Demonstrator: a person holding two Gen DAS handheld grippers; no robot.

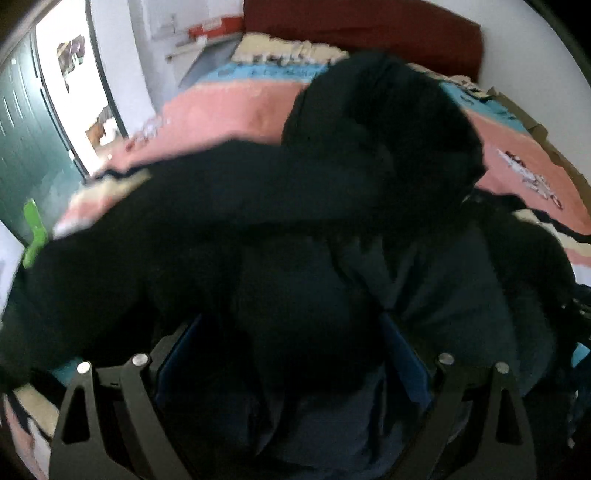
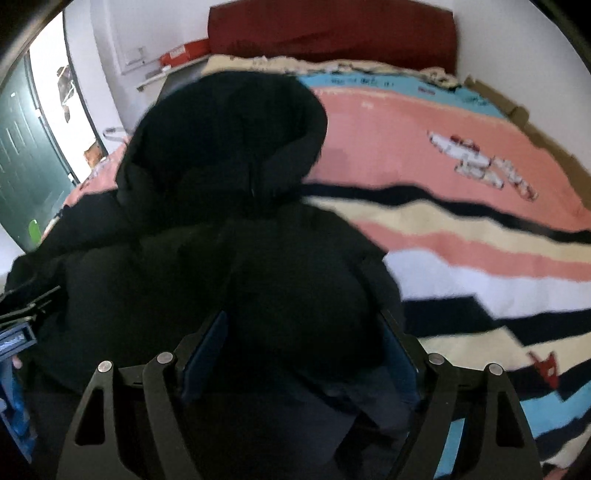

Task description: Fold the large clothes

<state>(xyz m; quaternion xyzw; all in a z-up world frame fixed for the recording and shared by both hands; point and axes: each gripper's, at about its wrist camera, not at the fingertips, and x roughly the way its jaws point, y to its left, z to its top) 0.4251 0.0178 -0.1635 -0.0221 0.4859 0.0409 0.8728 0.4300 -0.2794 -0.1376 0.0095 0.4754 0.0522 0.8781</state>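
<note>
Presently: my right gripper, jaws wide, bulky fold of the black hooded jacket clamped between them; my left gripper, likewise clamped on jacket fabric. Jacket lies on the striped pink blanket, hood toward the red headboard.

Each hand-held gripper has black linkages, silver pins, blue pads.

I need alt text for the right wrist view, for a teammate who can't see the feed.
A bulky black hooded coat fills the left and centre of the view, its bunched fabric between the fingers of the right hand-held gripper. It lies on a bed with a pink, cream, black and blue striped blanket, hood toward a dark red headboard.
</note>
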